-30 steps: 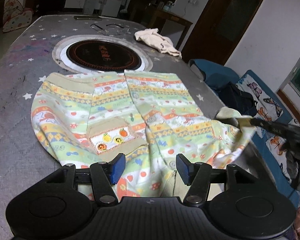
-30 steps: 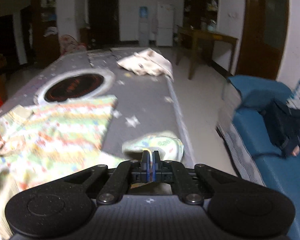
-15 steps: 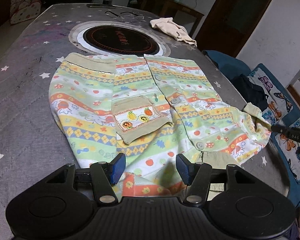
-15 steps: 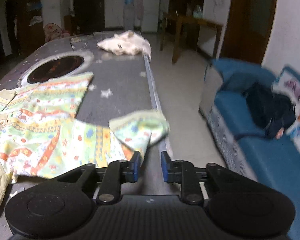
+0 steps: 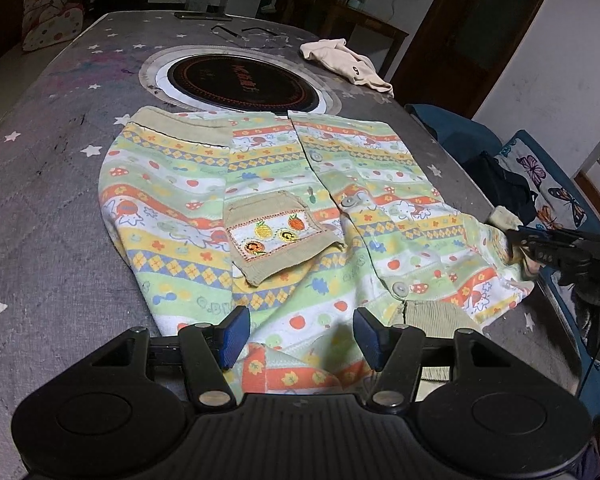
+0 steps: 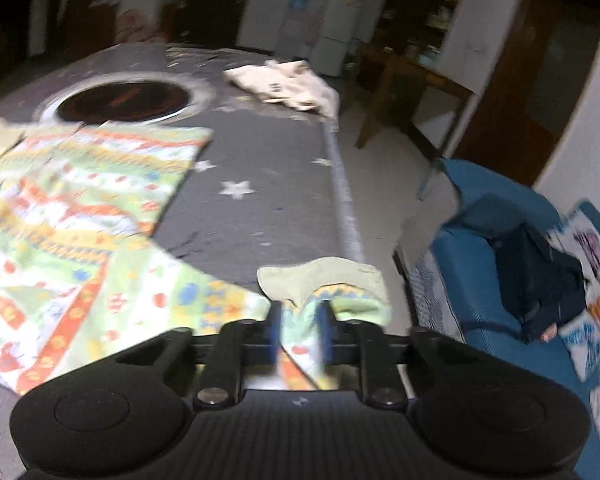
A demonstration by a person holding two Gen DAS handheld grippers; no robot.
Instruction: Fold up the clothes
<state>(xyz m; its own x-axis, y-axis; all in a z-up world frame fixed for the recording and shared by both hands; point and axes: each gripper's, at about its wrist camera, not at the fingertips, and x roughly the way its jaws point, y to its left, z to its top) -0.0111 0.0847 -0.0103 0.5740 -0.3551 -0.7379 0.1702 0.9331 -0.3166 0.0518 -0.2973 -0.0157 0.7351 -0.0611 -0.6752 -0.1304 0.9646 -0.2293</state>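
Note:
A child's patterned cardigan (image 5: 268,208) with green, orange and yellow bands lies spread on the grey star-print table (image 5: 40,208). My left gripper (image 5: 300,338) is open above its near hem, holding nothing. My right gripper (image 6: 300,330) has its jaws partly open with the right sleeve (image 6: 324,284) lying between them at the table's right edge. It also shows in the left wrist view (image 5: 516,236) at the sleeve cuff (image 5: 504,216).
A round black induction hob (image 5: 240,82) is set in the table beyond the cardigan. A cream garment (image 5: 348,64) lies at the far right corner. A blue sofa (image 6: 496,216) with dark clothing stands right of the table.
The right gripper opened, letting the sleeve drop, and now has the sleeve between its jaws again. The left gripper rose and tilted over the cardigan, staying open.

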